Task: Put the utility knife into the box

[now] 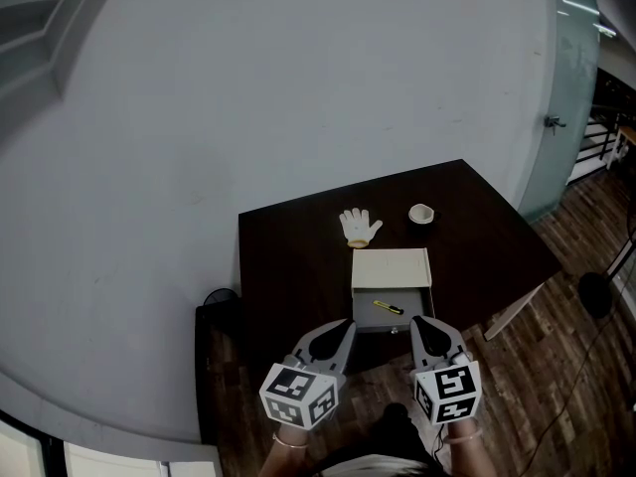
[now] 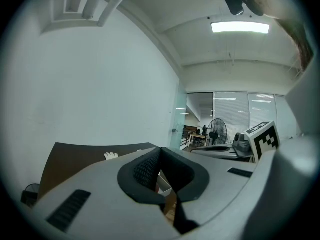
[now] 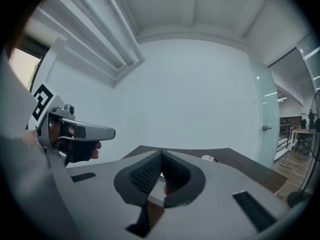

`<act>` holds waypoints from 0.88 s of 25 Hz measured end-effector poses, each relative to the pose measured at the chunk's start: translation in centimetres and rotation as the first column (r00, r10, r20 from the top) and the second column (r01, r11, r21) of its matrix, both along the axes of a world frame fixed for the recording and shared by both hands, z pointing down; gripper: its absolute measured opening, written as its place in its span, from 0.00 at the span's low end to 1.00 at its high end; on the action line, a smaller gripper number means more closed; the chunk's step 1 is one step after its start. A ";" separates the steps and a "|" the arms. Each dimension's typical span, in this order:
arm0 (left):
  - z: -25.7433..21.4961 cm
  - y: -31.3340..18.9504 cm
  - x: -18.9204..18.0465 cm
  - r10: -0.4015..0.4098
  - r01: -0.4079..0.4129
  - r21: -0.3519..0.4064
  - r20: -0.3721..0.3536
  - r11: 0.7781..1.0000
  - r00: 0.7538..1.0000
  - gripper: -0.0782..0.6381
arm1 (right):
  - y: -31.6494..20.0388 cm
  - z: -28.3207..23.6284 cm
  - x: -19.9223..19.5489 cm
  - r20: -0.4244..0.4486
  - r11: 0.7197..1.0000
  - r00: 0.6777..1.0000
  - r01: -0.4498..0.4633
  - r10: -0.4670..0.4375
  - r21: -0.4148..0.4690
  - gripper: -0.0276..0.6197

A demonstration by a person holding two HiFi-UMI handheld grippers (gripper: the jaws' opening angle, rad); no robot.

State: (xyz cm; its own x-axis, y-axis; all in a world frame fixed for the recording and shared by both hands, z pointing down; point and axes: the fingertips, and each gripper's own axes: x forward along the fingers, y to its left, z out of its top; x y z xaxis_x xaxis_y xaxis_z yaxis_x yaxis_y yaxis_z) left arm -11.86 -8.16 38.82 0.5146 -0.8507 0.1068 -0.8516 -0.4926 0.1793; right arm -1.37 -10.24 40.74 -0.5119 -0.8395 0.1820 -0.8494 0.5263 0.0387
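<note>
A yellow utility knife [image 1: 388, 307] lies inside the open grey drawer of a cream box [image 1: 392, 268] near the front of the dark table [image 1: 298, 256]. Both grippers hang in front of the table edge, short of the box. My left gripper [image 1: 347, 327] is shut with nothing between its pads, and so is my right gripper [image 1: 418, 322]. In the left gripper view the jaws [image 2: 160, 150] meet at their tips, and a sliver of the box [image 2: 165, 187] shows below them. In the right gripper view the jaws [image 3: 161, 154] are closed and hold nothing.
A white glove [image 1: 359, 227] and a small white cup [image 1: 421, 213] lie behind the box. A black fan [image 1: 223, 297] stands at the table's left. Wooden floor [image 1: 556, 366] runs to the right, with a glass door [image 1: 561, 87] beyond. A pale wall backs the table.
</note>
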 end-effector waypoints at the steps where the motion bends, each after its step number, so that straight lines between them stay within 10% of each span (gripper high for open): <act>1: 0.0 0.1 0.0 0.002 -0.002 0.000 -0.001 1.000 1.000 0.13 | 0.1 -0.1 0.0 0.000 1.000 1.000 -0.003 0.003 0.002 0.05; 22: -0.5 -2.4 3.8 0.037 -0.037 0.001 -0.010 0.999 0.999 0.13 | -1.2 -1.5 3.3 0.015 0.999 0.999 -0.029 0.029 0.013 0.05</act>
